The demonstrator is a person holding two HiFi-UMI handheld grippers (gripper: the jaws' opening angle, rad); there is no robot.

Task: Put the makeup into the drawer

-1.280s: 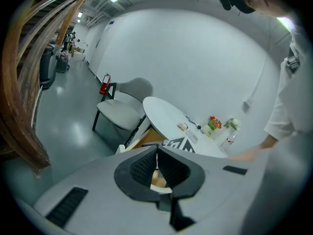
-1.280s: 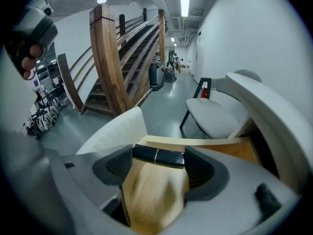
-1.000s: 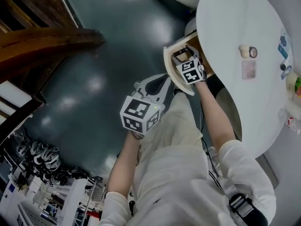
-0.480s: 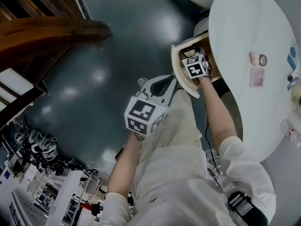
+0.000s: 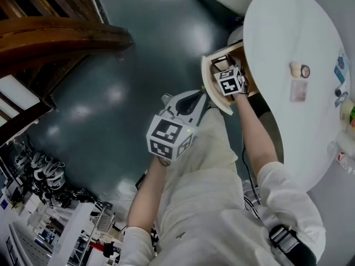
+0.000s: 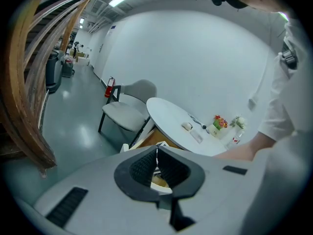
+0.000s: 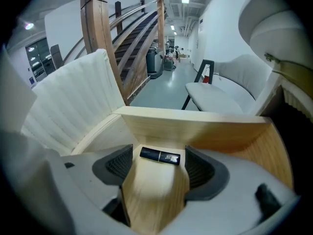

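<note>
A black makeup tube (image 7: pixel 160 155) lies on its side on the wooden floor of the open drawer (image 7: pixel 195 126), near the drawer's back wall. My right gripper (image 7: pixel 159 163) hangs inside the drawer with its jaws open, one on each side of the tube, and neither pad touches it. In the head view the right gripper (image 5: pixel 221 68) reaches down into the drawer (image 5: pixel 213 87) under the white round table (image 5: pixel 288 32). My left gripper (image 5: pixel 191 98) waits in front of the drawer over the person's lap, shut and empty. The left gripper (image 6: pixel 156 155) looks towards the table (image 6: pixel 166 116).
On the table lie a small round case (image 5: pixel 297 68), a flat card (image 5: pixel 298 90) and bottles at the far edge (image 5: pixel 346 110). A chair (image 6: pixel 129 114) stands beside the table. A wooden staircase (image 5: pixel 55 37) runs along the left over a dark floor.
The head view has shifted slightly. Both grippers stay where they were, the right one still inside the drawer.
</note>
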